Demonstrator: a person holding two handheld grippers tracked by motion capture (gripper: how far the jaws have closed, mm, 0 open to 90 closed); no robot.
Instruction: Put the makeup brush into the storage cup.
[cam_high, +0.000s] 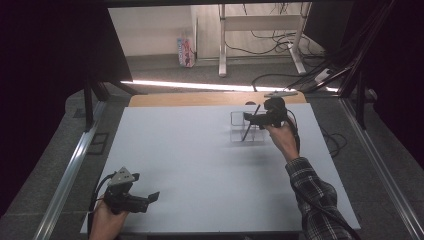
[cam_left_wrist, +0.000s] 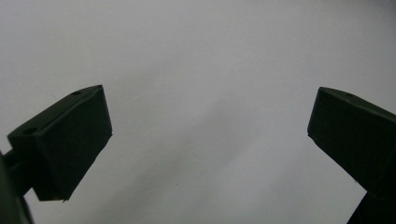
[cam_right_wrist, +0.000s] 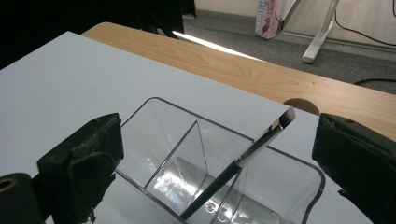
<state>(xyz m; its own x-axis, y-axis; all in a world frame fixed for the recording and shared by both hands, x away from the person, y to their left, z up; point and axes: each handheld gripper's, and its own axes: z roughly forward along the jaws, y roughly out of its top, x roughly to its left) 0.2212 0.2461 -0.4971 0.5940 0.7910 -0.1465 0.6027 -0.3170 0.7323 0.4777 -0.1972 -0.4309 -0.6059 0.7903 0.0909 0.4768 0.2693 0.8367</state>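
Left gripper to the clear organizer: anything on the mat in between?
Nothing. In the high view the white mat is bare between the left gripper and the clear organizer.

I find one printed item: a carton (cam_high: 185, 51) standing on the floor beyond the table, upper centre of the high view, and at the top edge of my right gripper view. Its face carries coloured print and lettering, too small and blurred to read. I find no other legible text, number or sign.
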